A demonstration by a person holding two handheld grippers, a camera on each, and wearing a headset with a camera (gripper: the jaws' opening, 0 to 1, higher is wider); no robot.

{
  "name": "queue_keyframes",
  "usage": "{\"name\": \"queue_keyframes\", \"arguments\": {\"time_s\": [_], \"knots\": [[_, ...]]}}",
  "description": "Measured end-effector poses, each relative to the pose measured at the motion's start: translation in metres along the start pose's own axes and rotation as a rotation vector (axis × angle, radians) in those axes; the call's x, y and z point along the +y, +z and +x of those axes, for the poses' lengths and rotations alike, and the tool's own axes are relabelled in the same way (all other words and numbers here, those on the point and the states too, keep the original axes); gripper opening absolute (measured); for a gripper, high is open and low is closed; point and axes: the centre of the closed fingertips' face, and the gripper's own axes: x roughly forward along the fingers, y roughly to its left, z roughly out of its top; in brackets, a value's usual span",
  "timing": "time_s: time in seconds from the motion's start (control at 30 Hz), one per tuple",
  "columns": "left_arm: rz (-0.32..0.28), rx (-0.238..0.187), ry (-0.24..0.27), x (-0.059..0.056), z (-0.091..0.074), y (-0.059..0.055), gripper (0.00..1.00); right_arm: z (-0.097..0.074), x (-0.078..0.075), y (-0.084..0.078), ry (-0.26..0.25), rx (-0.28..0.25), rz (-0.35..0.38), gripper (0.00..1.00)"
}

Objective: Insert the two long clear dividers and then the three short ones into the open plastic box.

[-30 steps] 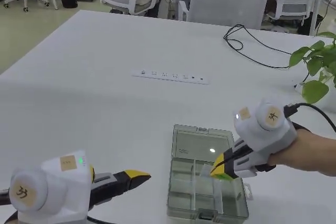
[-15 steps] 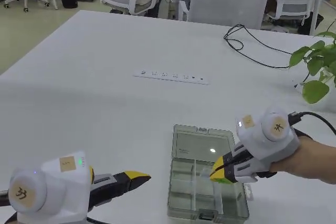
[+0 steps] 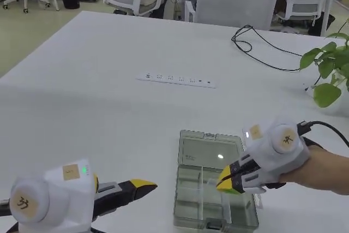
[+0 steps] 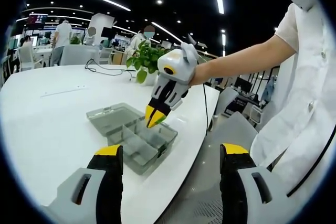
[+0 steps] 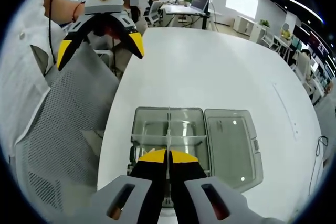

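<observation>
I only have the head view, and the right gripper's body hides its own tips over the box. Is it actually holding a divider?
Observer: Yes. In the right gripper view the right gripper is shut on a thin clear divider standing on edge in the box.
Operator: How is it lined up in there?
Observer: It runs down the box's middle and meets a clear strip at right angles.
Operator: From here the left gripper is side-on. Open or shut?
Observer: In its own view the left gripper has its jaws wide open, with nothing held between them.
</observation>
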Motion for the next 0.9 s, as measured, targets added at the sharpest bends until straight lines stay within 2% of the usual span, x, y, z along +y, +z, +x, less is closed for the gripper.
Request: {"name": "queue_keyframes", "arguments": {"time_s": [0.3, 0.57, 0.9], "knots": [[0.0, 0.005, -0.001, 0.0, 0.001, -0.001, 0.76, 0.015, -0.001, -0.008, 0.005, 0.067, 0.021, 0.02], [-0.001, 0.004, 0.0, 0.0, 0.0, -0.001, 0.76, 0.029, 0.0, -0.019, 0.012, 0.15, -0.003, 0.02], [-0.004, 0.001, 0.0, 0.001, 0.0, -0.001, 0.76, 0.034, 0.001, -0.025, 0.019, 0.206, -0.028, 0.02]]}}
